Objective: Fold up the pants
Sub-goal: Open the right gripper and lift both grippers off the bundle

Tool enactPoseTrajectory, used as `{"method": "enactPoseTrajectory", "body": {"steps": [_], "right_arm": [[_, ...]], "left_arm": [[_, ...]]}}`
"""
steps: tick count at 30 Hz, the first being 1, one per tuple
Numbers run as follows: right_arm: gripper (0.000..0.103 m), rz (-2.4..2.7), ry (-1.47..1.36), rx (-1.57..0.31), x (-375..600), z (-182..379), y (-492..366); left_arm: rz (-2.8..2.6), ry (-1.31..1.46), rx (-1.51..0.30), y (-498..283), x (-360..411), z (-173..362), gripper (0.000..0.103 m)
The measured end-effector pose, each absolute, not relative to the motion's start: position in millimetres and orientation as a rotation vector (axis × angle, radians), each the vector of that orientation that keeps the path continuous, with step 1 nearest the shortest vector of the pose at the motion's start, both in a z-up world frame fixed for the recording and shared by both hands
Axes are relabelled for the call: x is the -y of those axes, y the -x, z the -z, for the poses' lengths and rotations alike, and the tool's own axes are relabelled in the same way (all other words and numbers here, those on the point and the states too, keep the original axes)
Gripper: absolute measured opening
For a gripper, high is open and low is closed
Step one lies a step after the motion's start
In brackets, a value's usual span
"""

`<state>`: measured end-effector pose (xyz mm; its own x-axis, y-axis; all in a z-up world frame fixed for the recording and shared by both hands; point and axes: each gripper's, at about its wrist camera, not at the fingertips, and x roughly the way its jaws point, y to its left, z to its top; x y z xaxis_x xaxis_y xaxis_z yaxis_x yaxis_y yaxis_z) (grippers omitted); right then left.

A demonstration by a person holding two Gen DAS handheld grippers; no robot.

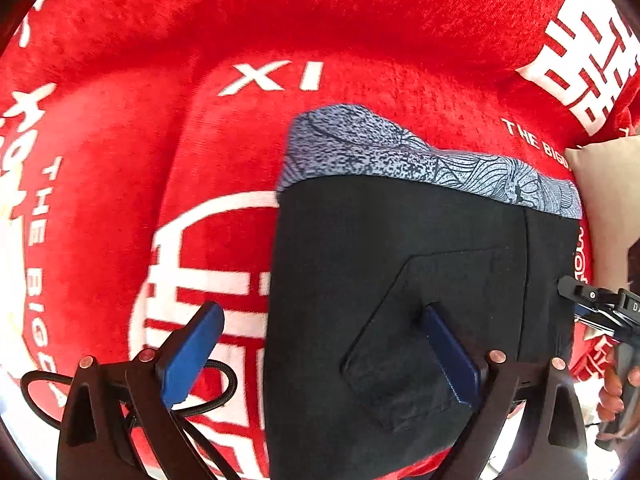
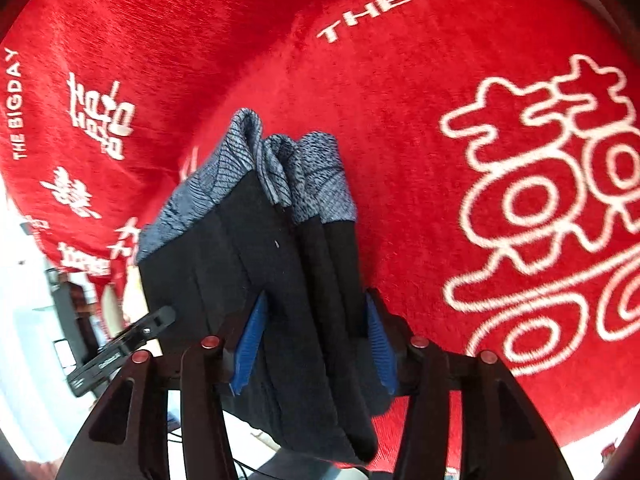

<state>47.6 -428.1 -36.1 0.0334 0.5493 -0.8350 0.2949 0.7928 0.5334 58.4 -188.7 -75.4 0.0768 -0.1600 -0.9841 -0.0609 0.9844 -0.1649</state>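
Left wrist view: left claw [image 1: 320, 354] wide open, one finger over black pants [image 1: 400, 280] on red blanket [image 1: 120, 160]. Right claw [image 2: 316, 344] clamped on bunched pants [image 2: 280, 260], patterned waistband [image 2: 248, 160] away.

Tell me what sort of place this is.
Probably a home, on a bed or sofa: a plush red cover printed "THE BIGDAY" with wedding characters, a beige cushion at its edge, and dark pants lying on it.
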Motion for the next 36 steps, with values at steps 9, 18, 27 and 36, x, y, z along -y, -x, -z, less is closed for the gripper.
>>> {"method": "enactPoseTrajectory", "body": {"steps": [9, 18, 27, 36], "right_arm": [[0.076, -0.051, -0.357, -1.613, 403, 1, -35], [0.103, 0.001, -0.217, -1.514, 371, -57, -14], [0.103, 0.009, -0.201, -1.487, 339, -95, 1], [0.103, 0.073, -0.216, -1.493, 325, -113, 12]], "left_arm": [[0.003, 0.073, -1.535, -36, 191, 56, 0.102], [0.028, -0.019, -1.487, -16, 213, 15, 0.102], [0.103, -0.063, -1.471, -11, 219, -18, 0.102], [0.099, -0.102, -1.446, -2, 219, -39, 0.102]]}}
